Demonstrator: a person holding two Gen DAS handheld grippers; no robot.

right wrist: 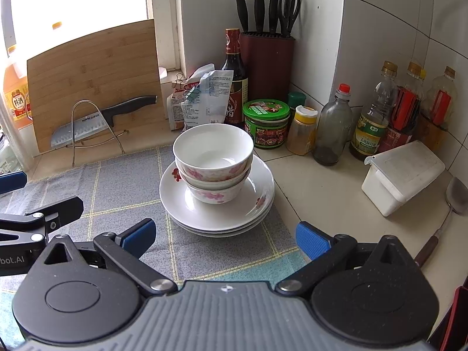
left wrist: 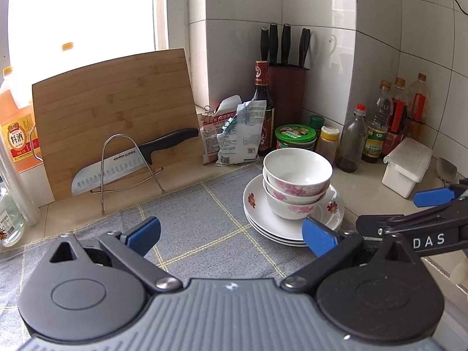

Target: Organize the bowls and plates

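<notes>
The left gripper (left wrist: 231,235) hangs with its blue pads spread wide and nothing between them, low over the grey checked cloth (left wrist: 204,219); the right gripper (right wrist: 225,238) is likewise parted and empty, facing the dishes head-on. Three flowered bowls (right wrist: 213,161) sit nested on a stack of white plates (right wrist: 222,213), which rests at the cloth's right edge, partly overhanging onto the bare counter (right wrist: 321,193). Bare cloth lies to the left of the stack; behind it crowd a green-lidded jar (right wrist: 266,117), bottles (right wrist: 333,125) and a knife block (right wrist: 267,64); a white lidded box (right wrist: 403,175) stands near on the right. Only the right wrist view shows the full spatula (right wrist: 447,207) beside the box; the left wrist view gives the cutting board (left wrist: 117,111) and knife (left wrist: 131,158) more fully.
</notes>
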